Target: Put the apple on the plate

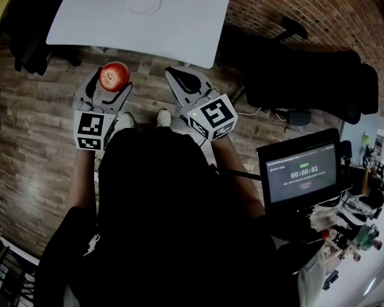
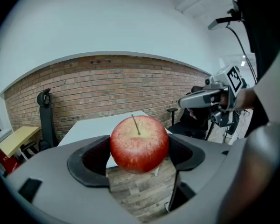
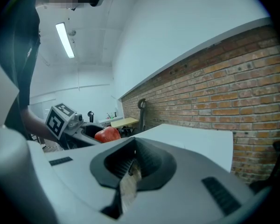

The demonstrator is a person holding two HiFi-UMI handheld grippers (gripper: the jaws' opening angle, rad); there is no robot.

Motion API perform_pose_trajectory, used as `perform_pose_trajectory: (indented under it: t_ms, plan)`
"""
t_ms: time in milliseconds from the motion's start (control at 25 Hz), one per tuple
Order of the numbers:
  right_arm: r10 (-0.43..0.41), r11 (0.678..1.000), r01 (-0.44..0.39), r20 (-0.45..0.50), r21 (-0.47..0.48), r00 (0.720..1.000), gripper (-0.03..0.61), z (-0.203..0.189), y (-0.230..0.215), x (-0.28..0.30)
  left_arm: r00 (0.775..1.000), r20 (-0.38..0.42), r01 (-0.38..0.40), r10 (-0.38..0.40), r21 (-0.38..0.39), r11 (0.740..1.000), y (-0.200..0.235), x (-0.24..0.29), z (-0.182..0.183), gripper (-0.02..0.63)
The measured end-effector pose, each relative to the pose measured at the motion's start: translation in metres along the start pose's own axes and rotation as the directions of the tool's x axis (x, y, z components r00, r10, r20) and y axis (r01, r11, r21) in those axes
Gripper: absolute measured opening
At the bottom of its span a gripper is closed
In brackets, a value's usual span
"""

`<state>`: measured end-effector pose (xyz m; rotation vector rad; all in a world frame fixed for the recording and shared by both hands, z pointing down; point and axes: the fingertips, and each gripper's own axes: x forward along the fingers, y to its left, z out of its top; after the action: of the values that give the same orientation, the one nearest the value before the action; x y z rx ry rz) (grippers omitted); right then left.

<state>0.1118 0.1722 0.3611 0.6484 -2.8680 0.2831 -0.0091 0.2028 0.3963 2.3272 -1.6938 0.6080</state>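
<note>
A red apple (image 1: 114,75) with its stem up sits between the jaws of my left gripper (image 1: 107,82), which is shut on it, held just short of the white table's near edge. In the left gripper view the apple (image 2: 139,143) fills the gap between the dark pads. A white plate (image 1: 143,2) lies on the white table (image 1: 192,24), near its far side. My right gripper (image 1: 182,80) is shut with nothing in it, to the right of the apple. In the right gripper view the apple (image 3: 107,134) shows at the left.
The floor is wood plank and a brick wall (image 1: 307,11) runs at the right. Black office chairs (image 1: 307,82) stand right of the table. A tablet with a timer (image 1: 302,173) sits at my right, and a yellow table (image 1: 0,5) at the far left.
</note>
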Motion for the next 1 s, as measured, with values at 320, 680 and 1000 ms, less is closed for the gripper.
perform_pose_trajectory:
  t_ms: [320, 680, 1000]
  plan:
    - [0.014, 1.0, -0.014, 0.01, 0.011, 1.0, 0.003, -0.006, -0.024, -0.024, 1.0, -0.022, -0.008, 0.008, 0.018, 1.0, -0.028, 0.014, 0.01, 0.388]
    - [-0.01, 0.999, 0.009, 0.018, 0.032, 1.0, 0.003, -0.013, -0.033, -0.032, 1.0, -0.028, 0.009, -0.008, 0.039, 0.999, -0.034, 0.022, 0.013, 0.388]
    - [-0.037, 0.999, 0.037, 0.015, 0.038, 0.999, 0.003, -0.017, -0.042, -0.034, 1.0, -0.022, 0.011, -0.01, 0.053, 0.999, -0.025, 0.03, 0.016, 0.388]
